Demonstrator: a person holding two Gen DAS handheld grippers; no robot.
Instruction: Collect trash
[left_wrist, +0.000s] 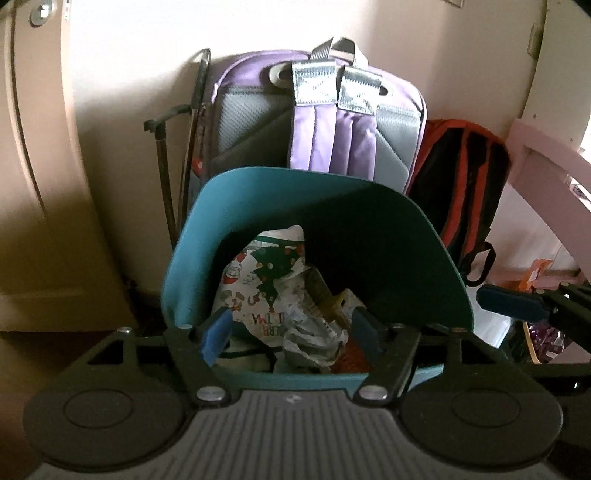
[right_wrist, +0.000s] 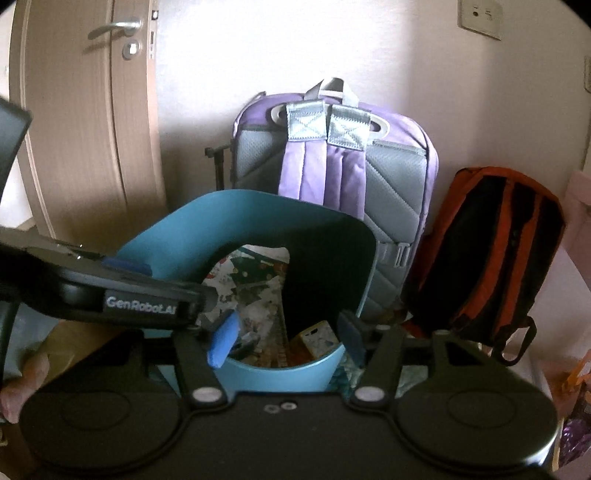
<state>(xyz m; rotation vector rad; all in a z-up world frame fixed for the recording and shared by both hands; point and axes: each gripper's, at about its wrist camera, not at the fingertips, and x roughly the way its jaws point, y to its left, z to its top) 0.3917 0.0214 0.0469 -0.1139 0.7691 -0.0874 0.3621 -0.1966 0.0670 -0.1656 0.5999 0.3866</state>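
Observation:
A teal bin (left_wrist: 258, 192) stands on the floor, filled with trash: Christmas wrapping paper (left_wrist: 266, 280), crumpled paper (left_wrist: 314, 339) and a small yellow box (right_wrist: 314, 341). My left gripper (left_wrist: 291, 332) hangs over the bin's mouth, open, with nothing between its blue pads (left_wrist: 216, 339). The trash lies below it. My right gripper (right_wrist: 286, 338) is also open, over the near rim of the bin (right_wrist: 280, 376), holding nothing. One of its fingers (left_wrist: 506, 304) shows at the right of the left wrist view. The left gripper's body (right_wrist: 140, 295) crosses the left of the right wrist view.
A purple and grey backpack (left_wrist: 332, 122) leans on the wall right behind the bin. An orange and black backpack (right_wrist: 491, 251) stands to its right. A wooden door (right_wrist: 85, 140) is at the left, pink furniture (left_wrist: 535, 166) and an orange bag (left_wrist: 535, 273) at the right.

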